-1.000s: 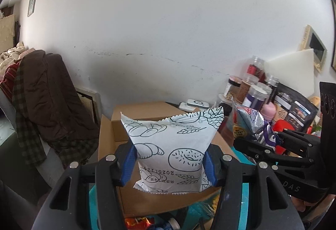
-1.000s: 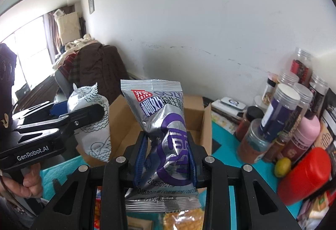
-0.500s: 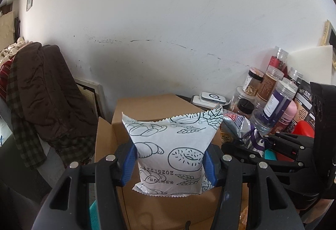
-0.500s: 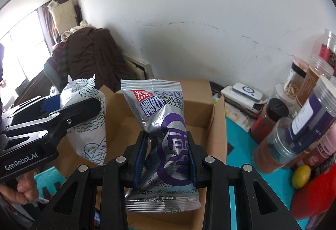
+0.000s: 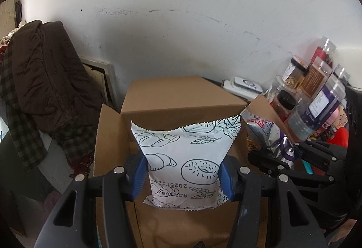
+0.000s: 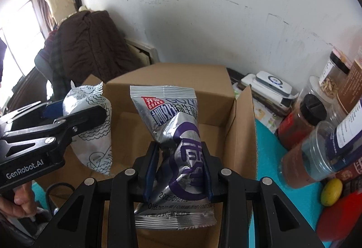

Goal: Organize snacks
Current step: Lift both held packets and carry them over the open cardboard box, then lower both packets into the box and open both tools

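Holding the white bread packet (image 5: pixel 184 163) in the left gripper (image 5: pixel 182 176) and the silver packet (image 6: pixel 178 152) in the right gripper (image 6: pixel 178 174), both clamped above the open cardboard box (image 6: pixel 239 130), the packets may collide and land outside.

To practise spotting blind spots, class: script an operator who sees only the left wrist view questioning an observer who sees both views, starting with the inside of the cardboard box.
Operator: My white packet hides the cardboard box. Anything inside?
Observer: The inner floor that shows looks bare.
Operator: What is the right claw holding?
Observer: It is shut on a silver packet with purple print, seemingly over the opening.
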Demonstrator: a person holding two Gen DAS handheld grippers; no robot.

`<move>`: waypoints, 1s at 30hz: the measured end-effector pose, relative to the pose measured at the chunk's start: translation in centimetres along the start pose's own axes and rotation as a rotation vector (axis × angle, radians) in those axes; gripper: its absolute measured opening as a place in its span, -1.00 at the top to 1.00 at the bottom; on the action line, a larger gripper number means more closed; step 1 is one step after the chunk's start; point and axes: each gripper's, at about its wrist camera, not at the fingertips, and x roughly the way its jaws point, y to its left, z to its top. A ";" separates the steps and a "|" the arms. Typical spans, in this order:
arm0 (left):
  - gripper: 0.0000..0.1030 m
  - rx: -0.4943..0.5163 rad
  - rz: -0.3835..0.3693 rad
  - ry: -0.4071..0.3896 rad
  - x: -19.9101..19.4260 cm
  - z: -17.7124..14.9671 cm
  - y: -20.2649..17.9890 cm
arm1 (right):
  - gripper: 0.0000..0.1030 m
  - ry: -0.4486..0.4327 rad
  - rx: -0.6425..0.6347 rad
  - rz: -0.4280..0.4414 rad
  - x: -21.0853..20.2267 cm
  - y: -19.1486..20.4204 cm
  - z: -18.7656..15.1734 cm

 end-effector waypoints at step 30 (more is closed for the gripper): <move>-0.34 0.024 0.178 0.104 1.9 -1.3 0.5 | -0.07 0.090 -0.001 -0.089 0.7 0.1 -1.1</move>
